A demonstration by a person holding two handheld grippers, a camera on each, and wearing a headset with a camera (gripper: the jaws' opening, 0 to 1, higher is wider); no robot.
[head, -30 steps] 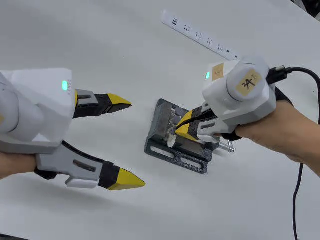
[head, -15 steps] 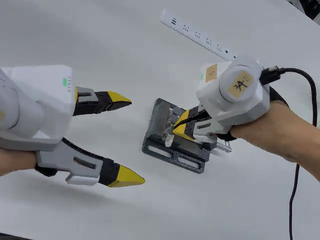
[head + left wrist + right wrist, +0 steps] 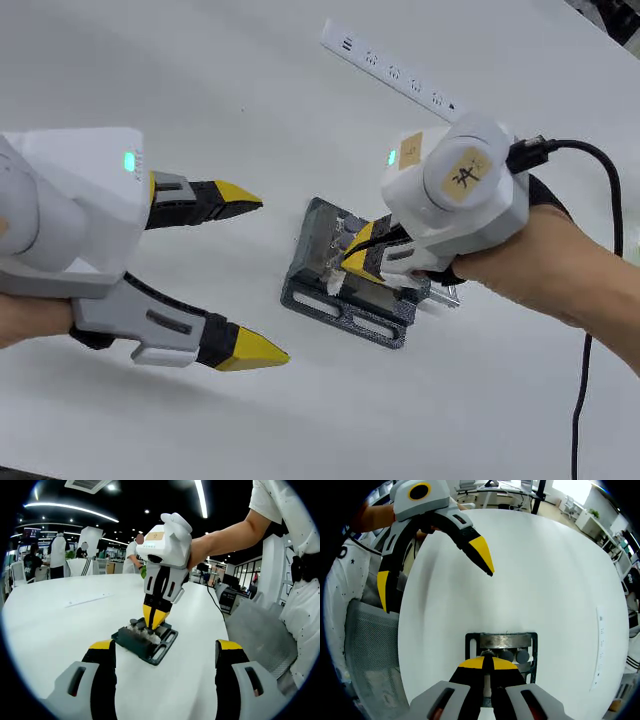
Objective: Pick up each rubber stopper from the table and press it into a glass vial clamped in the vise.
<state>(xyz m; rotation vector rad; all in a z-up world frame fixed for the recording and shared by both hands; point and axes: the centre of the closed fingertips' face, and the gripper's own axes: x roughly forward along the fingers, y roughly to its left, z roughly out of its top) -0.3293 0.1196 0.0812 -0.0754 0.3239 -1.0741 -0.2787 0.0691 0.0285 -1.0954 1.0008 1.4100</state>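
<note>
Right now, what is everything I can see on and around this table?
table: one, white, under everything
vise: one, dark grey, middle of the table
stoppers: at least two, grey, side by side in the vise
power strip: one, white, beyond the vise
cable: one, black, trailing from the right gripper
left gripper: one, white with yellow tips, open, left of the vise
right gripper: one, same colours, shut, tips over the vise
right hand: one, holding the right gripper

left claw (image 3: 275,280): white shell, yellow tips, green light (image 3: 129,161) | right claw (image 3: 345,262): handwritten sticker (image 3: 462,177), black cable (image 3: 590,330)
</note>
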